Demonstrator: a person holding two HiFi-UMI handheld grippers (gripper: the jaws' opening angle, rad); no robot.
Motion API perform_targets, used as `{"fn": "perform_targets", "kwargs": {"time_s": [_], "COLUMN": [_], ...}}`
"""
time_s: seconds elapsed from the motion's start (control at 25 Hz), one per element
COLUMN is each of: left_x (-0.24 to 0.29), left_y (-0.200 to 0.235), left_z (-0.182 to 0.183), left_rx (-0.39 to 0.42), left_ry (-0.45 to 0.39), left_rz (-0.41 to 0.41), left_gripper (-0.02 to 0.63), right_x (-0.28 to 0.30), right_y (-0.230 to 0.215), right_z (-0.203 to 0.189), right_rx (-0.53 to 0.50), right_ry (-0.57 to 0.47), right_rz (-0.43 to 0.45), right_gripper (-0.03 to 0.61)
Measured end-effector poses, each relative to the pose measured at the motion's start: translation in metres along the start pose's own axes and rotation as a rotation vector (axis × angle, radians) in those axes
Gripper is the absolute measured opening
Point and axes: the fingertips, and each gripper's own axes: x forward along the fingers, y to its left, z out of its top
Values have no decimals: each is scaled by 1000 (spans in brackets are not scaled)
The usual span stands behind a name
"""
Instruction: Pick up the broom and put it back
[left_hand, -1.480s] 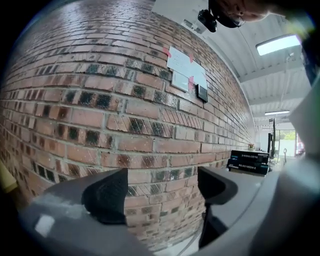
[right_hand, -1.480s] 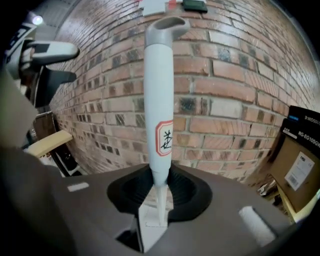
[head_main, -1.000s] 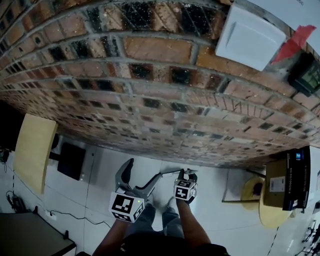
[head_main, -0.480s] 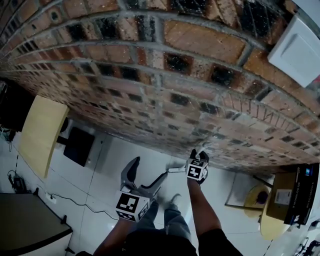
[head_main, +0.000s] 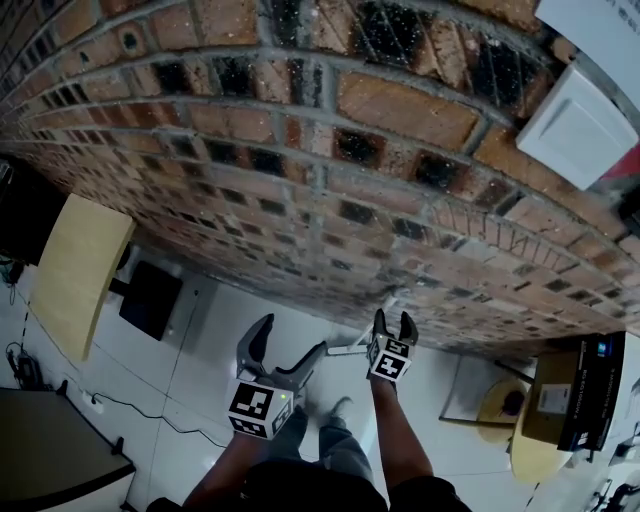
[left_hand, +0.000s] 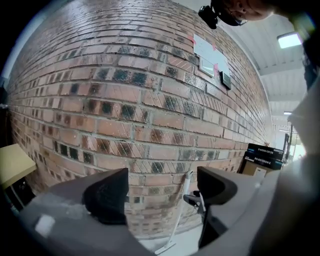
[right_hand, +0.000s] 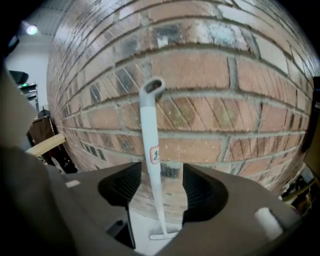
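Observation:
The broom (right_hand: 150, 145) has a white handle and leans upright against the brick wall (head_main: 300, 150), its narrow head (right_hand: 165, 232) on the floor. My right gripper (right_hand: 157, 187) is around the handle. Its jaws have just been opening, and the pads stand apart from the handle, so it is open. In the head view the right gripper (head_main: 394, 322) reaches close to the wall. My left gripper (head_main: 290, 340) hangs lower left of it, open with nothing between its jaws, which have just closed slightly. The left gripper view shows the broom (left_hand: 181, 210) ahead.
A light wooden tabletop (head_main: 75, 280) and a black box (head_main: 150, 300) stand at the left by the wall. A cardboard box (head_main: 555, 385) and a round yellow stool (head_main: 510, 400) are at the right. A cable (head_main: 130, 430) runs across the white floor.
My right gripper has carried the broom handle up to the brick wall and its jaws have come apart off the handle. The left gripper has stayed low at the left.

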Motion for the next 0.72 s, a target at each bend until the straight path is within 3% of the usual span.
{"fn": "perform_targets", "kwargs": {"time_s": [0.44, 0.6, 0.72], "left_x": [-10, -27, -41], "left_y": [-10, -17, -25], "left_z": [43, 64, 82], "left_rx": [96, 132, 150], "left_ry": [-94, -147, -196], "left_rz": [-14, 0, -4], "left_gripper": [436, 436, 434], "right_x": [-169, -233, -276], "right_y": [-1, 9, 21], "right_z": [125, 162, 186], "right_rx": [79, -71, -101], "right_ry": [-361, -441, -501], "right_rz": [19, 23, 27], "right_gripper": [256, 269, 353]}}
